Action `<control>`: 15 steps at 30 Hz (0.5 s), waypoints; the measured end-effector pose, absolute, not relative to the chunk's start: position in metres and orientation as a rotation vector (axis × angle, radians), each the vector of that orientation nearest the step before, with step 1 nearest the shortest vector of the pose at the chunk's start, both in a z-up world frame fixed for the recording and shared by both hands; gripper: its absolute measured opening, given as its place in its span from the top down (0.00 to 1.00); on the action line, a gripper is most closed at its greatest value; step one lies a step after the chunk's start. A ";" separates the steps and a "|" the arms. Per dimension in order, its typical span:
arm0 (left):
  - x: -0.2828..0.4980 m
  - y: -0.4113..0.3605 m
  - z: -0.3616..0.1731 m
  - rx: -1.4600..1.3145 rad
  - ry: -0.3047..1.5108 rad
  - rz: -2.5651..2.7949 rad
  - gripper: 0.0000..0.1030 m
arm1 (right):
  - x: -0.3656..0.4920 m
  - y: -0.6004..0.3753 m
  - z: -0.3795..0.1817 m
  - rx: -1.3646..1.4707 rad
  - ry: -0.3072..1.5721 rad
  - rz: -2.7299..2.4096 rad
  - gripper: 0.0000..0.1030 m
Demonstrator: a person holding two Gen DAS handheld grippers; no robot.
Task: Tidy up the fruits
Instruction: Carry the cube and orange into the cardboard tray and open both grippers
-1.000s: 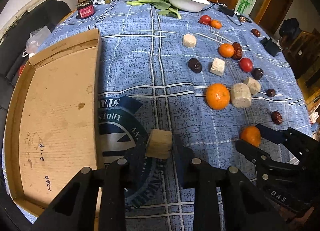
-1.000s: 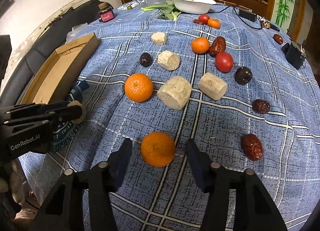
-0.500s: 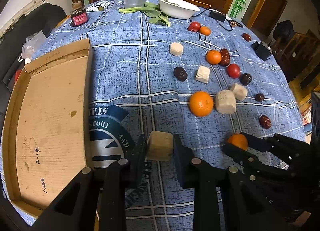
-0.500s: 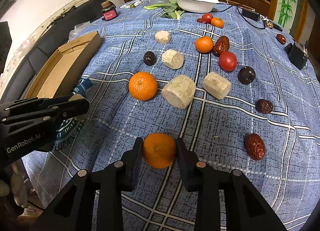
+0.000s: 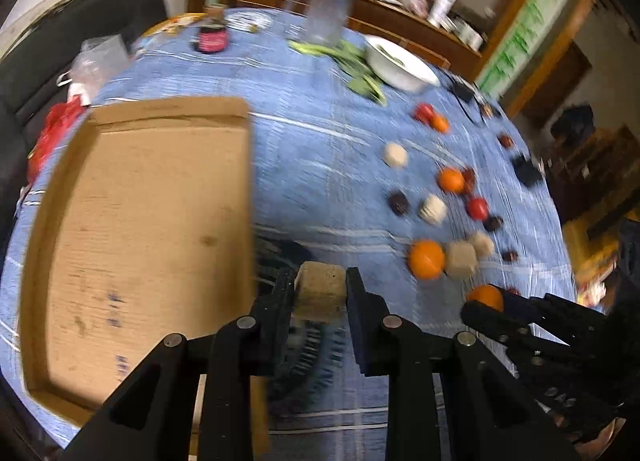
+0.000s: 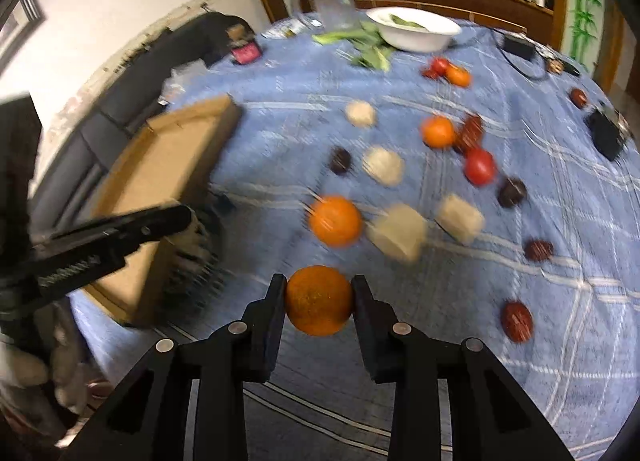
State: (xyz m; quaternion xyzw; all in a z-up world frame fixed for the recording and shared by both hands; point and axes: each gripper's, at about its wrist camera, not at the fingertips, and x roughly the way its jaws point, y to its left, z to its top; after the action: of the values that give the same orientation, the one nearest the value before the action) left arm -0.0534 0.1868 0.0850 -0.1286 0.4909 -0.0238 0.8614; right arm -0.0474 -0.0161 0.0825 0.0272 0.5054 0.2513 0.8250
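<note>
Now the left tool (image 5: 320, 293) pinches a tan block (image 5: 320, 295) just beside the near corner of the cardboard tray (image 5: 140, 221). Right tool (image 6: 319, 301), whose jaws have just been closing, is clamped on an orange (image 6: 319, 300), seemingly clear of the blue-clothed bench (image 6: 440, 341), though blur makes that uncertain. Other fruits lie well apart from the tray.

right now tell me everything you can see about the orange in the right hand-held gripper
The orange is round, deep orange, with a dimpled, matte peel and no stem end showing. It sits clamped between the two black pads of the right hand-held gripper, one pad pressing each side at about its widest part. Its front and top are exposed. It appears to hang above the blue checked tablecloth, though contact underneath is hidden. From the left wrist view only its top shows.
</note>
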 end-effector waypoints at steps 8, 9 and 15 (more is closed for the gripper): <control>-0.028 0.275 0.089 -0.287 1.026 0.102 0.76 | -0.004 0.073 0.101 0.109 1.089 0.688 0.65; -0.023 0.284 0.087 -0.279 1.030 0.118 0.76 | 0.001 0.086 0.102 0.102 1.088 0.696 0.65; 0.015 0.336 0.061 -0.314 1.079 0.162 0.76 | 0.031 0.177 0.092 -0.030 1.064 0.727 0.65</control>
State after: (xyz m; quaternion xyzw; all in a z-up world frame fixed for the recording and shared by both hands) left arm 0.0148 0.3362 0.0610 -0.1488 0.5108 0.0766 0.8433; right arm 0.0314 0.1767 0.0923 -0.0141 0.4959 0.3387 0.7995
